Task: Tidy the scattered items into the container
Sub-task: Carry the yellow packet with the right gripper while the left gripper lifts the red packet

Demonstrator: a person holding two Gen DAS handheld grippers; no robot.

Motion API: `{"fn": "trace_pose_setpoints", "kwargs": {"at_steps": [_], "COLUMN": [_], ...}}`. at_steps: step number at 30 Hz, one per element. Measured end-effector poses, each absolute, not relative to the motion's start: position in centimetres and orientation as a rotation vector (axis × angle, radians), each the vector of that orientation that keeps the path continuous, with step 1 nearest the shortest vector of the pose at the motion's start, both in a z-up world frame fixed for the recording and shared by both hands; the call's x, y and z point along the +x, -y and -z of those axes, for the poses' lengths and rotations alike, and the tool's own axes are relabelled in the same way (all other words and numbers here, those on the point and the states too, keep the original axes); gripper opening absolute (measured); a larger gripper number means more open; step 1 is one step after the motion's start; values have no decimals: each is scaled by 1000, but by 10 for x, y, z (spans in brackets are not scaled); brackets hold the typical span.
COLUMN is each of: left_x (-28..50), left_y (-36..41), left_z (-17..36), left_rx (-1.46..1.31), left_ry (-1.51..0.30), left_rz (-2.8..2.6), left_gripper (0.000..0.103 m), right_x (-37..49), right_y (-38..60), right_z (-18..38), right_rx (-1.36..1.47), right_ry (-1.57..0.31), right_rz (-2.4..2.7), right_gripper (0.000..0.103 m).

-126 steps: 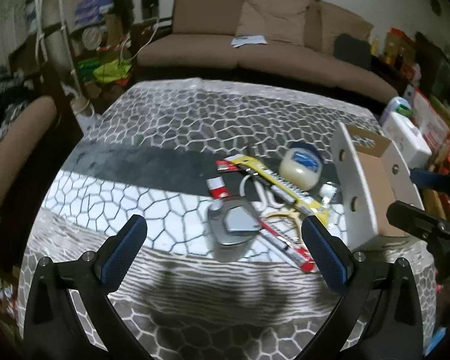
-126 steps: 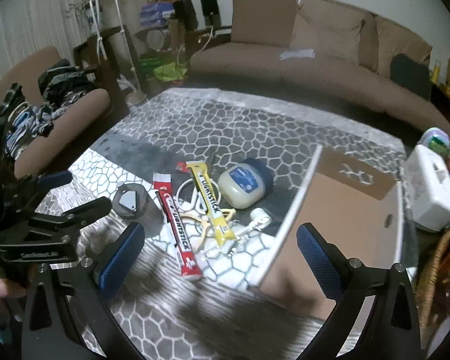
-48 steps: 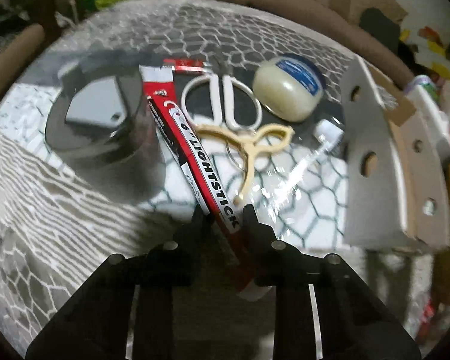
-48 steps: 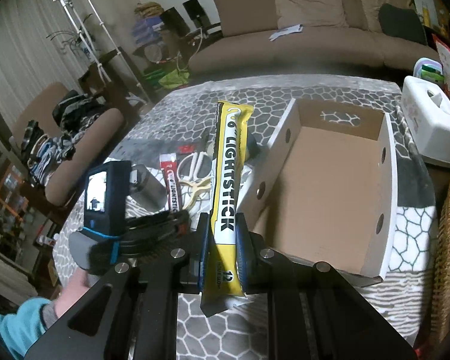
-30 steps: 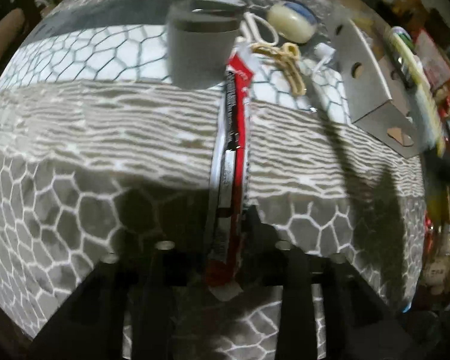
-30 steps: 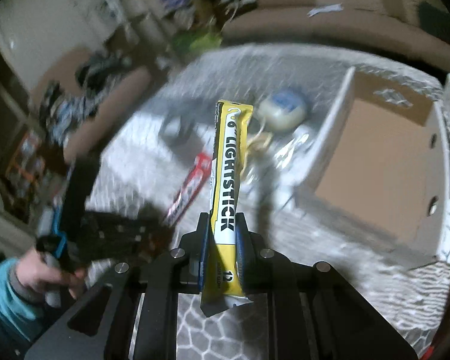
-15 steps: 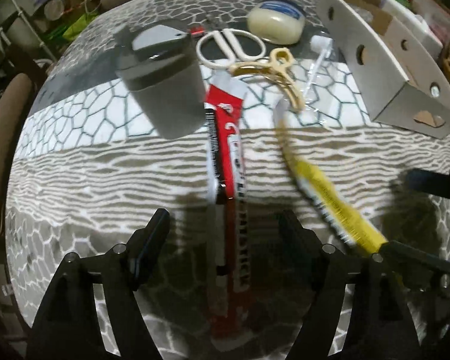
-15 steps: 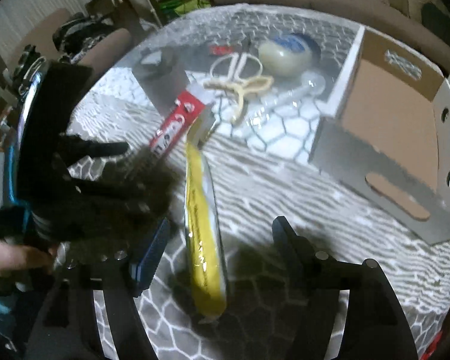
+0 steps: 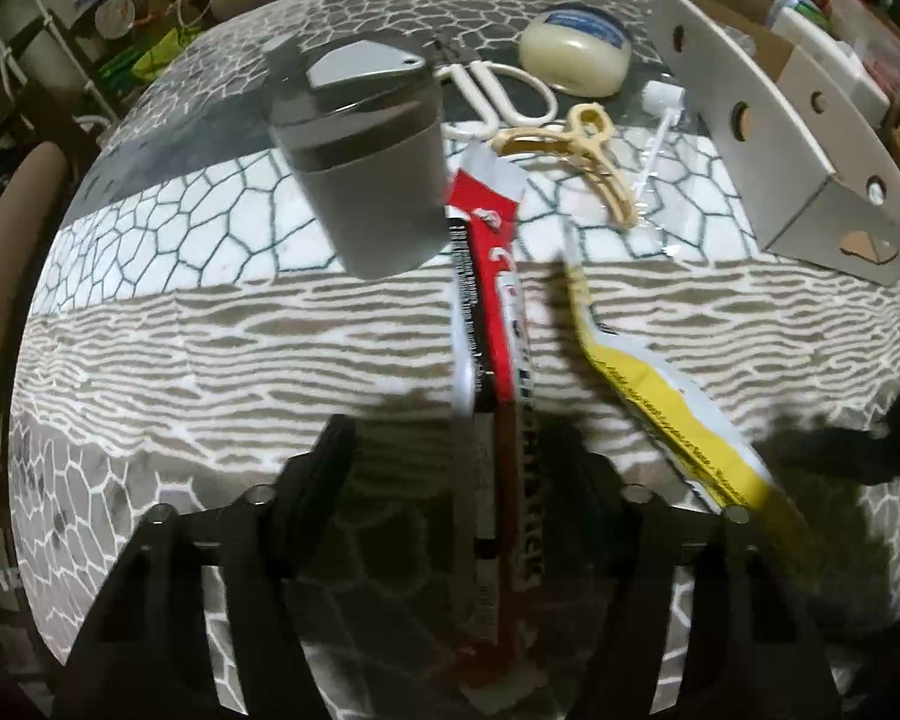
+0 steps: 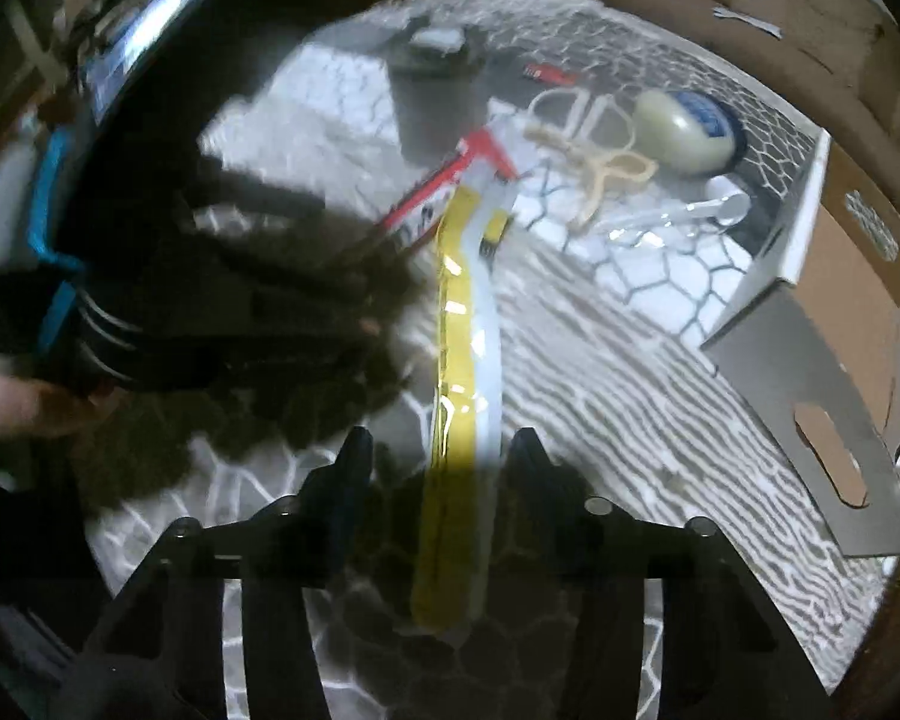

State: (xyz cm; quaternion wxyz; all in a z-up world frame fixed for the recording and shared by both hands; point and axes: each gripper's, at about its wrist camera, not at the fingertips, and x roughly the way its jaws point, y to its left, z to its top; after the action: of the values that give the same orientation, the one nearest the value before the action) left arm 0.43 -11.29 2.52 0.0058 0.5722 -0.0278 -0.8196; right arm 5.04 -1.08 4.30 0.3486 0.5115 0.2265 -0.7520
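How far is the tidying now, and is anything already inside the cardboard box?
Nothing looks done: the part of the cardboard box that shows is bare. In hand: the left gripper jaws are closing around the red packet, the right gripper jaws around the yellow packet; neither grips yet. Left on the cloth: grey cup, scissors, jar, beige clip.

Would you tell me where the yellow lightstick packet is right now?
The yellow lightstick packet lies on the patterned cloth between the right gripper's closing jaws, beside the red lightstick packet.
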Motion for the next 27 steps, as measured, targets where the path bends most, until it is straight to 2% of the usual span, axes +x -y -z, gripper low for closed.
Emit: {"fn": "trace_pose_setpoints", "kwargs": {"at_steps": [1,2,3,4,7,9,11,12,13,15,16,20,23,25,26,27], "left_x": [5,6,8,9,10,9,11,13,15,13,12,14,16,17,17,17], "left_y": [111,108,105,103,112,127,133,135,137,144,147,151,149,144,140,137], "left_z": [-26,-27,-27,-28,-30,-29,-27,-26,-25,-23,-25,-28,-33,-35,-36,-36], "left_rx": [1807,1813,1814,1809,1851,1942,2004,2022,2033,2026,2003,1912,1857,1800,1780,1775], "left_ry": [64,62,70,73,-97,-321,-442,-475,-490,-469,-424,-206,-116,-6,44,75], "left_rz": [2580,2590,2604,2610,2630,2639,2633,2629,2621,2620,2614,2581,2589,2579,2576,2579], "left_gripper": [37,32,23,18,15,15,15,15,15,16,18,26,46,60,61,62], "right_x": [52,53,51,46,29,14,3,0,-1,0,3,23,25,21,24,24], "right_y": [14,14,12,7,-20,-50,-80,-95,-106,-117,-118,-109,-99,-90,-85,-82], "right_z": [-38,-36,-37,-39,-44,-39,-28,-21,-18,-19,-23,-44,-52,-57,-59,-59], "right_rx": [1328,1318,1317,1335,1393,1454,1504,1535,1563,1619,1596,1525,1439,1375,1340,1325], "right_ry": [-625,-630,-583,-506,-165,160,474,578,600,389,317,-76,-274,-432,-525,-542], "right_rz": [1941,1946,1940,1932,1911,1852,1759,1731,1762,1944,1974,2151,2238,2293,2318,2320], "right_gripper": [32,26,21,19,17,17,18,18,22,24,21,25,26,31,35,36]}}
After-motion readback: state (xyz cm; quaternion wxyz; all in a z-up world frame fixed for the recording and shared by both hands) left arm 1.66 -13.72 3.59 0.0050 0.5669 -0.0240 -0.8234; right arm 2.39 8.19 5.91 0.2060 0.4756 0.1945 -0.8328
